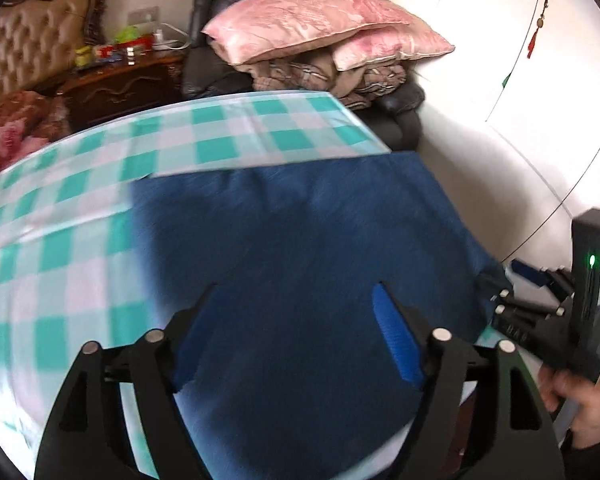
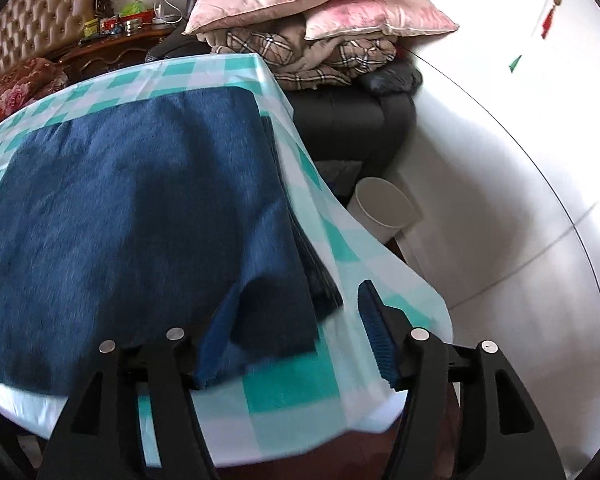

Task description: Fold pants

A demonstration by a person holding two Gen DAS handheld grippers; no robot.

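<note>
Left gripper (image 1: 296, 320): jaws spread wide, nothing between the pads; it hangs above the folded cloth, judged a release.

Right gripper (image 2: 288, 328): jaws parted, empty; the near corner of the cloth lies just under its left finger, not pinched.

Pants (image 2: 140, 208): dark blue, lying flat in stacked layers ahead of both grippers, edges roughly squared, so the fold looks largely made.

Checked tablecloth (image 2: 292, 392): bare beneath and right of the right gripper.

Pink pillows (image 1: 312, 28): far beyond, on a dark armchair (image 2: 352, 120).

Home bedroom, tufted headboard (image 1: 24, 40), pillows (image 1: 300, 24)
</note>
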